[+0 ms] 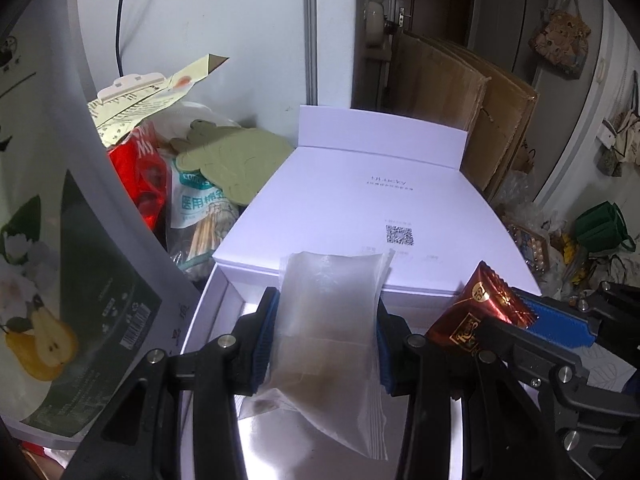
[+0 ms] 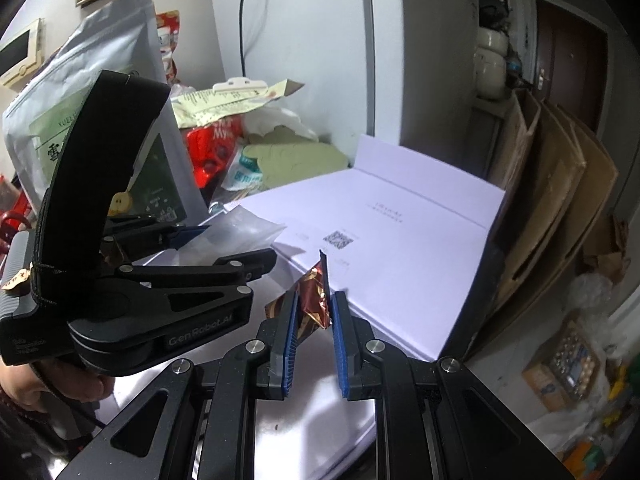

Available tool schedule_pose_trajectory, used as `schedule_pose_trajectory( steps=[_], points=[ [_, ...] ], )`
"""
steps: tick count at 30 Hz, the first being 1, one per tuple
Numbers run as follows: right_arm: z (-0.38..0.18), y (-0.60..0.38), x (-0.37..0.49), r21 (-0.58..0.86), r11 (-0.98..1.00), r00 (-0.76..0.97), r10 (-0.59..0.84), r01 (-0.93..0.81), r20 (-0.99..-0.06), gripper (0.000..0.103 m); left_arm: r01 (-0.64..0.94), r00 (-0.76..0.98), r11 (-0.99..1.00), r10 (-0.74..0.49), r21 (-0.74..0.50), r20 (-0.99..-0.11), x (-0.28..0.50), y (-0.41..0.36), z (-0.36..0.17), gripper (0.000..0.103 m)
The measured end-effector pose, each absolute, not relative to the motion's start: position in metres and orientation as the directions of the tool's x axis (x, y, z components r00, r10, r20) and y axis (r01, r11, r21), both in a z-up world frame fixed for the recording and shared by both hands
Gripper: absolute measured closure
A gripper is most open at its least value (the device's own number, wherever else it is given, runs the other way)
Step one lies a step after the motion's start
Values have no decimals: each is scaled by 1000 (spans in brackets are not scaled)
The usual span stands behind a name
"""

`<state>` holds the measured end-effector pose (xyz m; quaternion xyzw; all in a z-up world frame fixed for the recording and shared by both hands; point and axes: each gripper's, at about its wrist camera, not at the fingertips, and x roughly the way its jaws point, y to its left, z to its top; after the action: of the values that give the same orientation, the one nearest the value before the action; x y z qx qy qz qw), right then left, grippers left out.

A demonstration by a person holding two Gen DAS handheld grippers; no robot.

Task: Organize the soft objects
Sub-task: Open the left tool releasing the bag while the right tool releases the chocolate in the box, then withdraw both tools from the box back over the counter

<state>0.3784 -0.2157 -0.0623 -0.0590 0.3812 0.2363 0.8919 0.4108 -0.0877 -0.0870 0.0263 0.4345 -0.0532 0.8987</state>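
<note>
The left gripper point(image 1: 326, 332) is clamping a translucent white packet point(image 1: 328, 320) between its blue pads, which are pressing on both side edges. The content of this packet is only a brownish shadow behind the film, so I cannot tell what is inside. Its lower corner is hanging below the fingers, over the inside of the open white box point(image 1: 224, 304).

The right gripper point(image 2: 314, 312) is gripping a red-brown foil packet point(image 2: 314, 300) near its fingertips. The left pad is covering a part of the wrapper, and the gold print on it is too small to read. In the left wrist view the same foil packet point(image 1: 478, 308) is showing at the right, beside the white packet but not touching it.

Both packets are hanging above the front part of the box, near the edge of its white lid point(image 1: 372, 200), which is lying flat and is carrying a small code mark. The bottom of the box is mostly hidden by the gripper frames.

At the left, a pile of snack bags point(image 1: 160, 168) is lying beside the box, partly cut off by a large pouch with a pear picture point(image 1: 60, 300). A hand point(image 2: 48, 388) is showing only partly at the lower left edge of the right wrist view.
</note>
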Motion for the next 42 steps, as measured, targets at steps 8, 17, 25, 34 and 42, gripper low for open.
schedule_pose_trajectory(
  steps=[8, 17, 25, 34, 42],
  points=[
    [-67, -215, 384, 72, 893, 582, 350, -445, -734, 78, 121, 613, 992, -38, 46, -789, 411, -89, -87, 60],
    [-57, -218, 374, 38, 909, 611, 309, -415, -728, 60, 75, 665, 993, 18, 90, -747, 393, -83, -63, 32],
    [-21, -227, 354, 33, 922, 664, 302, -386, -684, 59, 60, 712, 996, 7, 71, -702, 367, -81, -21, 32],
    [27, -234, 316, 26, 929, 734, 307, -368, -606, 55, 65, 775, 996, -12, 61, -632, 325, -82, 29, 32],
    [60, -236, 277, 26, 933, 782, 317, -360, -536, 50, 60, 815, 996, -13, 62, -579, 280, -77, 63, 32]
  ],
)
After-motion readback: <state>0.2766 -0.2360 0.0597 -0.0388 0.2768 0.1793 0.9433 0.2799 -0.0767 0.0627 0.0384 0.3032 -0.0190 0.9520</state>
